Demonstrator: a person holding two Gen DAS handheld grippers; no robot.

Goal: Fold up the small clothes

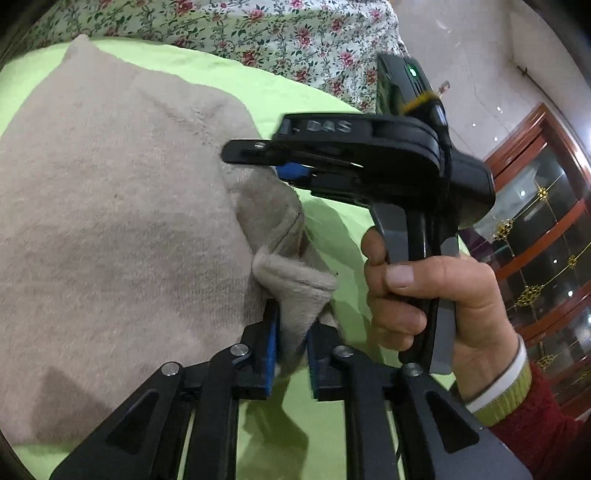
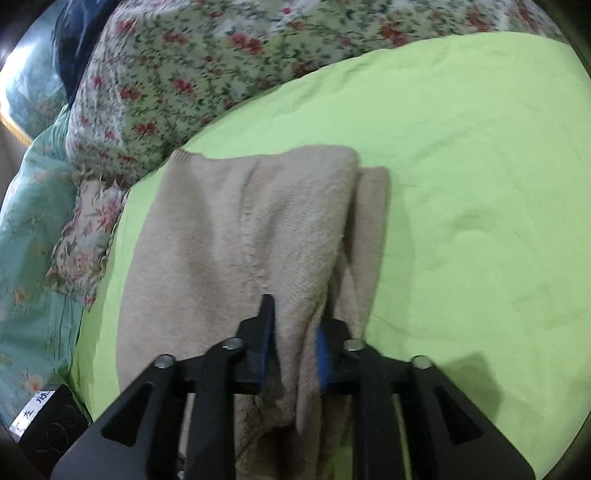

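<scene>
A beige knitted garment [image 1: 110,203] lies folded on a lime-green sheet [image 1: 258,85]. In the left wrist view my left gripper [image 1: 293,321] has a raised, folded corner of it between its blue pads. The jaws stand slightly apart and the cloth sits loosely, with a gap at the right pad. My right gripper [image 1: 258,162] hovers over the garment's right edge, held by a person's hand [image 1: 424,295]. In the right wrist view the garment [image 2: 258,221] stretches away from my right gripper [image 2: 297,314]. Its near edge runs between the parted pads, blurred.
A floral quilt [image 1: 258,29] bunches along the far side of the sheet, seen also in the right wrist view as the quilt [image 2: 166,74] beside teal bedding [image 2: 33,240]. A glass-fronted wooden cabinet [image 1: 535,240] stands at the right. Bare green sheet [image 2: 461,184] spreads right of the garment.
</scene>
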